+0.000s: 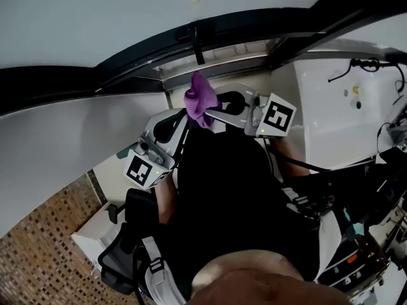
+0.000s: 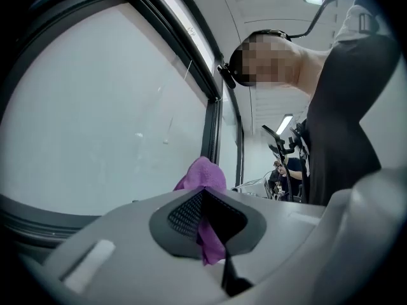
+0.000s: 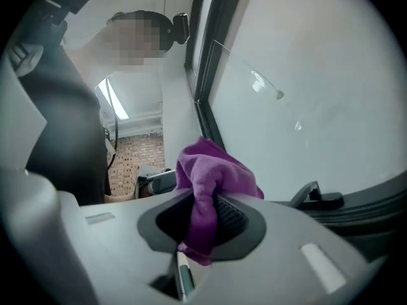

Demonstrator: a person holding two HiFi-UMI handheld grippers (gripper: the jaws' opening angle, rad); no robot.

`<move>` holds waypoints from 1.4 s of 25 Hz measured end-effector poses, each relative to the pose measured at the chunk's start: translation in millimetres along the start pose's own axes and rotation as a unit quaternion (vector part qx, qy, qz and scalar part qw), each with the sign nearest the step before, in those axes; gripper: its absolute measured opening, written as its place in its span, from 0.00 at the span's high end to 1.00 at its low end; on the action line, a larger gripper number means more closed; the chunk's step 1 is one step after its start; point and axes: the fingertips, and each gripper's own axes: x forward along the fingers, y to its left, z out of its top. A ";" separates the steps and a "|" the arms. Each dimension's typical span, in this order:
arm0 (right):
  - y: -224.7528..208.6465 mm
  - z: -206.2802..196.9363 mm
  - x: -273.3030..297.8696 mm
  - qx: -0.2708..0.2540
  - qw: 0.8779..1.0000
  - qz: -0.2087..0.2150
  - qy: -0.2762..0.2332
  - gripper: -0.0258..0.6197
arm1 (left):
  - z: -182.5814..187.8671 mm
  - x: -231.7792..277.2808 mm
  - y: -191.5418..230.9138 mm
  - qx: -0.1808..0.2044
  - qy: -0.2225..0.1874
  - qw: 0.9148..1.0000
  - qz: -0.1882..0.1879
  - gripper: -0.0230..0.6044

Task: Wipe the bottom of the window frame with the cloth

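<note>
**Left.** The left hand-held gripper (image 1: 186, 110) rises from its marker cube (image 1: 147, 170) toward the window. In the left gripper view this hand-held gripper (image 2: 206, 220) is clenched on a fold of the purple cloth (image 2: 203, 178), which stands up above the pads in front of the glass pane (image 2: 108, 119).

**Centre.** The cloth (image 1: 200, 100) is bunched between the two tools, just below the dark window frame (image 1: 191, 35) and near its bottom rail (image 1: 213, 61). No view shows the cloth touching the rail.

**Right.** The right hand-held gripper (image 1: 215, 112) reaches in from its own marker cube (image 1: 278, 116). In the right gripper view it (image 3: 200, 224) is likewise clamped on the cloth (image 3: 213, 170), with a window handle (image 3: 318, 199) low on the frame beyond. A white worktop (image 1: 331, 113) with cables lies further right.

**Progress.** The cloth is secured in both tools and brought up to the frame, so the approach appears complete. The wiping itself looks not yet begun: the cloth must be lowered onto the bottom rail and drawn along its length. Whether any stretch of the rail is already clean cannot be told.
</note>
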 end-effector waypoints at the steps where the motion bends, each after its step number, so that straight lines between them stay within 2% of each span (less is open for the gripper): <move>1: 3.9 0.3 4.0 -0.002 1.000 0.002 -0.001 0.85 | 2.9 -6.5 -0.9 0.004 -0.003 1.000 0.002 0.96; 4: 16.2 -1.2 16.5 -0.005 1.000 -0.002 0.002 0.85 | 7.8 -27.9 -1.5 0.004 -0.021 1.000 0.005 0.96; 8: 30.9 -23.0 55.4 0.005 0.999 -0.016 0.033 0.85 | 8.2 -77.9 16.0 -0.003 -0.040 0.999 0.010 0.96; 13: 65.7 -29.0 100.0 0.049 0.999 -0.002 -0.004 0.85 | 19.5 -137.9 12.7 0.004 -0.042 0.999 0.028 0.96; 17: 89.1 -37.6 130.3 0.081 0.997 -0.006 -0.008 0.85 | 23.3 -176.7 10.1 -0.014 -0.036 0.999 0.029 0.96; 21: 98.6 -35.5 153.5 0.083 0.996 -0.011 -0.006 0.85 | 29.8 -199.0 17.7 -0.023 -0.033 0.999 0.027 0.96; 26: 126.2 -32.2 160.7 0.077 0.997 -0.016 -0.004 0.85 | 40.2 -222.7 6.4 -0.025 -0.040 0.999 0.024 0.96; 35: 140.4 -22.2 159.0 0.037 0.998 -0.050 -0.006 0.85 | 42.0 -226.6 11.2 -0.036 -0.064 0.997 -0.004 0.96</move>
